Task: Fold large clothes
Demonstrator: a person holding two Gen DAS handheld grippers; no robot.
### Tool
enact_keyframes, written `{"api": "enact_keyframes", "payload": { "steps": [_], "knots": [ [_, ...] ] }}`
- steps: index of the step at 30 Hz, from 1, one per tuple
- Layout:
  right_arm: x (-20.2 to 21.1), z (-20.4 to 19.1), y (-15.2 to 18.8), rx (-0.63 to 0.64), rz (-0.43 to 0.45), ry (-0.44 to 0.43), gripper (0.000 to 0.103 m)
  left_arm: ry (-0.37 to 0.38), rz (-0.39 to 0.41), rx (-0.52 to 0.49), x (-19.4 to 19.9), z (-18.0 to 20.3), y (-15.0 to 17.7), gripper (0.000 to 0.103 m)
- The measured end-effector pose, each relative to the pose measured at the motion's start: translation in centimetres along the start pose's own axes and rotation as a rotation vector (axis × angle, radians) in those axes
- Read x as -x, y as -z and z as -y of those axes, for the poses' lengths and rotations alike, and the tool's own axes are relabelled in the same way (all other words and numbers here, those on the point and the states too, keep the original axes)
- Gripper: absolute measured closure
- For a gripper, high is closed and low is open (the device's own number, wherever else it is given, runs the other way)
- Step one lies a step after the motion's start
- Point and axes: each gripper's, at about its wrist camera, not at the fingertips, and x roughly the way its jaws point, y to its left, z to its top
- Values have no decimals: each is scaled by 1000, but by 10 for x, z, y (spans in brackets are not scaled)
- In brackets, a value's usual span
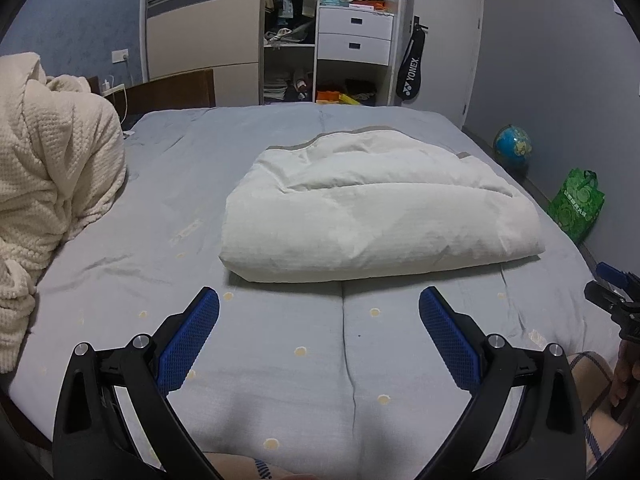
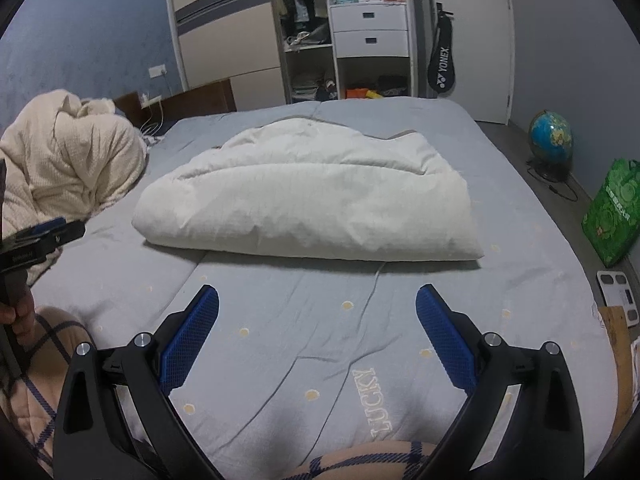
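A white quilt (image 1: 376, 208) lies folded into a thick bundle in the middle of the grey-blue bed (image 1: 280, 360); it also shows in the right wrist view (image 2: 312, 200). My left gripper (image 1: 319, 300) is open and empty, held above the sheet just short of the quilt's near edge. My right gripper (image 2: 317, 298) is open and empty too, in front of the same edge. The right gripper shows at the right edge of the left wrist view (image 1: 612, 300); the left gripper shows at the left edge of the right wrist view (image 2: 44, 236).
A cream fleece blanket (image 1: 52, 184) is heaped at the bed's left side by the headboard (image 1: 172, 92). An open wardrobe (image 1: 332, 32) stands behind. A globe (image 2: 550, 144), a green bag (image 2: 612, 216) and a scale (image 2: 618, 292) sit on the floor at right.
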Motion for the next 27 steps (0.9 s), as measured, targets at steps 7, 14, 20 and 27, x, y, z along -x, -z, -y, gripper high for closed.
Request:
{"api": "enact_keyframes", "payload": {
  "steps": [7,14,20,27],
  "knots": [
    [2,7,-1,-29,9,14,8,-3,-15,26,-3,-5,0,7],
    [1,1,0,-2,6,24,8,-2,-12,44,-3,-8,0,7],
    [0,0,1,10,1,25,8,2,-11,63,-3,-13,0,7],
    [0,2,1,7,-1,25,8,3,-12,64,-3,-14,-1,7]
  ]
}}
